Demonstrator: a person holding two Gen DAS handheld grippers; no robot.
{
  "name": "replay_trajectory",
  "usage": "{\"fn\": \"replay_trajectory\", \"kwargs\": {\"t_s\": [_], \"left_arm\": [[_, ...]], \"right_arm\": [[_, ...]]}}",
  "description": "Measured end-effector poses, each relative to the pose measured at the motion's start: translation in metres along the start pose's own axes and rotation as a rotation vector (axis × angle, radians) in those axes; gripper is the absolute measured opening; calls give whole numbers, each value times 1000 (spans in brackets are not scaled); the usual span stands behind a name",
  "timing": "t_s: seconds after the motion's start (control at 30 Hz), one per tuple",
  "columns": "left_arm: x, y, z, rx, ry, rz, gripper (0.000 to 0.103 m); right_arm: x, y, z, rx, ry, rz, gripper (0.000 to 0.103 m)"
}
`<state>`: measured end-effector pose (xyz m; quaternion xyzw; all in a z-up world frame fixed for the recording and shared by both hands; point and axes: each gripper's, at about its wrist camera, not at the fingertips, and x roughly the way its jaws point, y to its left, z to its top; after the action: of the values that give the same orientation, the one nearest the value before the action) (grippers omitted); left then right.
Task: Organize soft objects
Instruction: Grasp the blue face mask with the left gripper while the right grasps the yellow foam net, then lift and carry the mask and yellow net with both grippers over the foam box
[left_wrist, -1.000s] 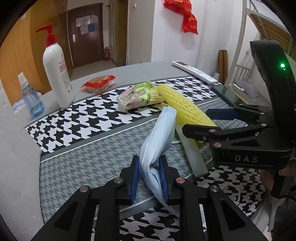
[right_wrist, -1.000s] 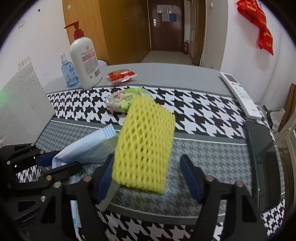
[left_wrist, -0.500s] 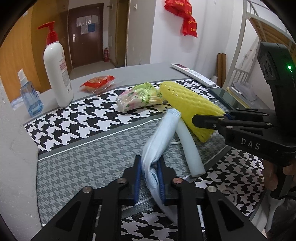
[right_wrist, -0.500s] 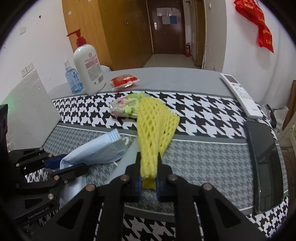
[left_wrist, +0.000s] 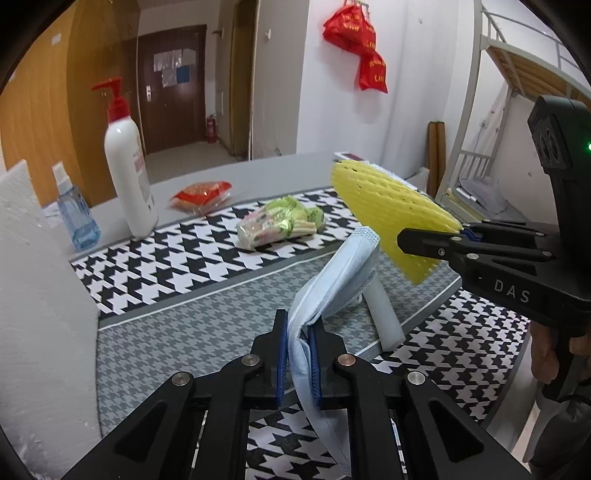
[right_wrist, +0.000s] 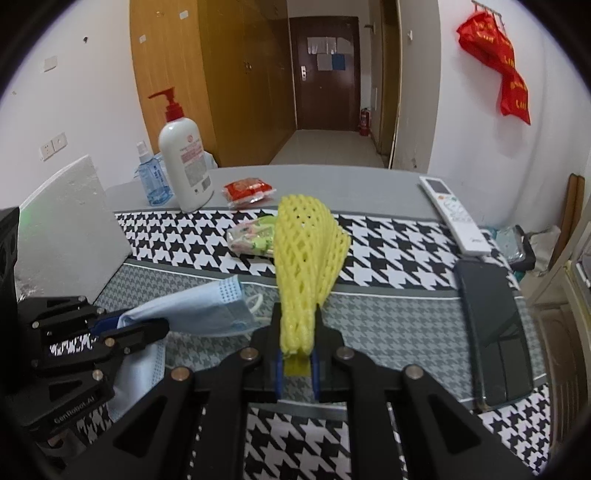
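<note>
My left gripper (left_wrist: 297, 360) is closing, its blue pads already pinching the mask (left_wrist: 334, 284), which stands up between them and trails over the cloth (left_wrist: 184, 317). One end of the mask droops below the jaws toward me. My right gripper (right_wrist: 295, 363) is clamped tight on the net (right_wrist: 304, 266), a yellow foam sleeve squeezed flat at its lower end and fanning out above the pads, lifted clear of the cloth. In the left view the net sticks out from the right gripper (left_wrist: 460, 232) just beside the top of the mask. A white foam tube (left_wrist: 380, 314) lies on the cloth under the two, near the mask.

Farther out, a green wrapped pack (right_wrist: 255, 236) rests on the houndstooth cloth behind the net, and a red packet (right_wrist: 248, 190) lies on the bare grey table (right_wrist: 332, 188) beyond it. A pump bottle (right_wrist: 184, 162) and a small blue spray bottle (right_wrist: 151, 181) stand upright at the far left, just beside each other. A white foam board (right_wrist: 70, 229) leans at the left edge. At the right lie a remote (right_wrist: 454, 214) and a dark phone (right_wrist: 491, 328).
</note>
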<state>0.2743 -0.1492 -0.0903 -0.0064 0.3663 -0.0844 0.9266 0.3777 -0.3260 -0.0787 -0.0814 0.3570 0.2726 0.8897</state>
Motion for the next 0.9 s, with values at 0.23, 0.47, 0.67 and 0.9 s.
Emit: {"fn": "replay_trajectory", "kwargs": {"t_s": [0.23,0.47,0.67,0.9], "left_arm": [[-27,-1,1,-2,-52,18,11],[-48,-1,2,-4,-94,39,11],[-67,-2,1,-2,-130,51,11],[-84,1,-3,-9,-166,76,11]], "right_arm": [[-22,8,-1,-1,-38,0,14],[-41,16,-3,-6,-70,1,14],[-55,21,-5,-14,-96,-1,14],[-71,30,-7,-28,-127,-5,14]]}}
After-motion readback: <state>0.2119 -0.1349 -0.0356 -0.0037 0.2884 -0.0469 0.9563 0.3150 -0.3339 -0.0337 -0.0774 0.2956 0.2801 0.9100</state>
